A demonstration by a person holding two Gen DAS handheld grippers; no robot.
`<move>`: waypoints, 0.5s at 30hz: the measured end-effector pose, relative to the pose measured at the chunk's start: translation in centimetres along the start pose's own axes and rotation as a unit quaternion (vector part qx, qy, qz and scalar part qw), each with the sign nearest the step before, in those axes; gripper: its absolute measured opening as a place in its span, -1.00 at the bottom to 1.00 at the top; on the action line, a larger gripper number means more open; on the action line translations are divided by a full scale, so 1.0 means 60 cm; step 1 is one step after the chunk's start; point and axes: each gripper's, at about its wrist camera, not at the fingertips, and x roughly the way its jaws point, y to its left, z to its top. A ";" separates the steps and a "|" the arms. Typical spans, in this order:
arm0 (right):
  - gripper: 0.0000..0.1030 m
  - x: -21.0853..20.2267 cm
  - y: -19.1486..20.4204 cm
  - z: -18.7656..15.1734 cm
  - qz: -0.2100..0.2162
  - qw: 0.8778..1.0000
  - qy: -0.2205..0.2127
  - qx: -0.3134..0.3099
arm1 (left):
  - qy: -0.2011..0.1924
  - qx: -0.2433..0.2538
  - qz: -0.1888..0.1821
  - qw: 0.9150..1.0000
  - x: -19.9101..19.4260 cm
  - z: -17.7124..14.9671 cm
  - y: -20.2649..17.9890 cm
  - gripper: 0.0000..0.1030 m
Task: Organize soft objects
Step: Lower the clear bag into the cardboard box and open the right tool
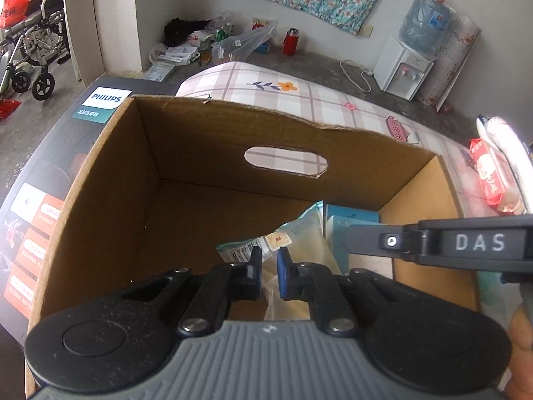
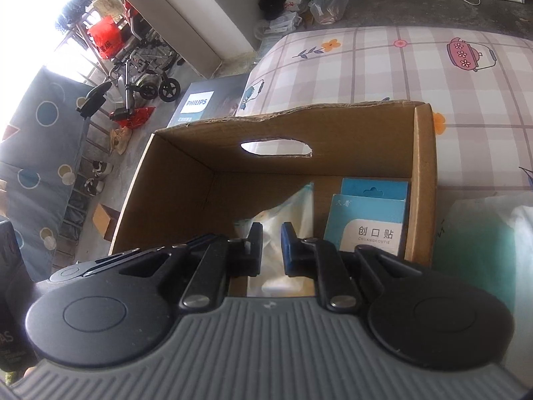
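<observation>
An open cardboard box (image 1: 233, 133) stands on a checked bed; it also shows in the right wrist view (image 2: 299, 123). Inside lie a pale soft pouch (image 1: 299, 230) (image 2: 293, 206) and light blue plaster packets (image 1: 346, 220) (image 2: 369, 220). My left gripper (image 1: 269, 263) hovers over the box's near edge above the pouch, jaws a small gap apart and empty. My right gripper (image 2: 270, 243) is over the same pouch, jaws likewise slightly apart and empty. The right gripper's body (image 1: 466, 243) reaches in from the right in the left wrist view.
A red-and-white tissue pack (image 1: 493, 173) and a pale green soft pack (image 2: 486, 243) lie on the bed (image 2: 399, 76) right of the box. A wheelchair (image 2: 146, 70), bags (image 1: 240, 43) and a water dispenser (image 1: 406, 66) stand on the floor.
</observation>
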 end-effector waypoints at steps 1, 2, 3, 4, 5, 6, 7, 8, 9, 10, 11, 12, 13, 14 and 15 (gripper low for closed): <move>-0.79 0.002 -0.002 0.000 0.001 1.000 0.002 0.002 | 0.006 0.004 0.000 1.000 0.001 -0.002 -0.002 -0.80; -0.79 0.002 -0.004 -0.001 0.002 1.000 0.003 0.003 | 0.008 0.009 -0.004 1.000 -0.001 -0.006 -0.004 -0.79; -0.79 -0.002 -0.005 -0.002 0.004 1.000 0.002 0.002 | 0.008 0.015 -0.007 1.000 -0.005 -0.009 -0.008 -0.69; -0.79 -0.008 -0.005 -0.003 0.006 1.000 -0.001 0.000 | 0.011 0.020 -0.008 1.000 -0.011 -0.014 -0.013 -0.54; -0.78 -0.013 -0.011 0.002 0.010 1.000 -0.006 -0.004 | 0.016 0.025 -0.008 1.000 -0.015 -0.018 -0.018 -0.47; -0.77 -0.021 -0.012 0.003 0.012 1.000 -0.012 -0.006 | 0.021 0.031 -0.010 0.999 -0.018 -0.022 -0.022 -0.39; -0.76 -0.032 -0.014 0.003 0.015 1.000 -0.017 -0.008 | 0.028 0.041 -0.017 0.999 -0.022 -0.028 -0.028 -0.37; -0.75 -0.040 -0.015 0.002 0.019 1.000 -0.021 -0.011 | 0.034 0.051 -0.023 0.998 -0.024 -0.033 -0.032 -0.37; -0.75 -0.049 -0.016 0.001 0.023 0.999 -0.024 -0.012 | 0.040 0.061 -0.026 0.997 -0.025 -0.039 -0.036 -0.37; -0.75 -0.058 -0.017 -0.001 0.026 0.999 -0.028 -0.014 | 0.050 0.074 -0.027 0.996 -0.023 -0.045 -0.042 -0.37; -0.75 -0.067 -0.017 -0.004 0.029 0.999 -0.031 -0.017 | 0.057 0.086 -0.021 0.994 -0.018 -0.049 -0.046 -0.37; -0.75 -0.073 -0.018 -0.006 0.030 0.999 -0.032 -0.019 | 0.062 0.095 -0.010 0.993 -0.012 -0.051 -0.049 -0.37; -0.75 -0.077 -0.018 -0.009 0.031 0.999 -0.033 -0.021 | 0.066 0.102 0.003 0.993 -0.004 -0.055 -0.051 -0.37; -0.75 -0.081 -0.018 -0.011 0.034 0.999 -0.032 -0.023 | 0.067 0.108 0.019 0.992 0.008 -0.057 -0.050 -0.37; -0.75 -0.083 -0.018 -0.014 0.036 0.999 -0.032 -0.025 | 0.068 0.109 0.028 0.991 0.017 -0.057 -0.049 -0.38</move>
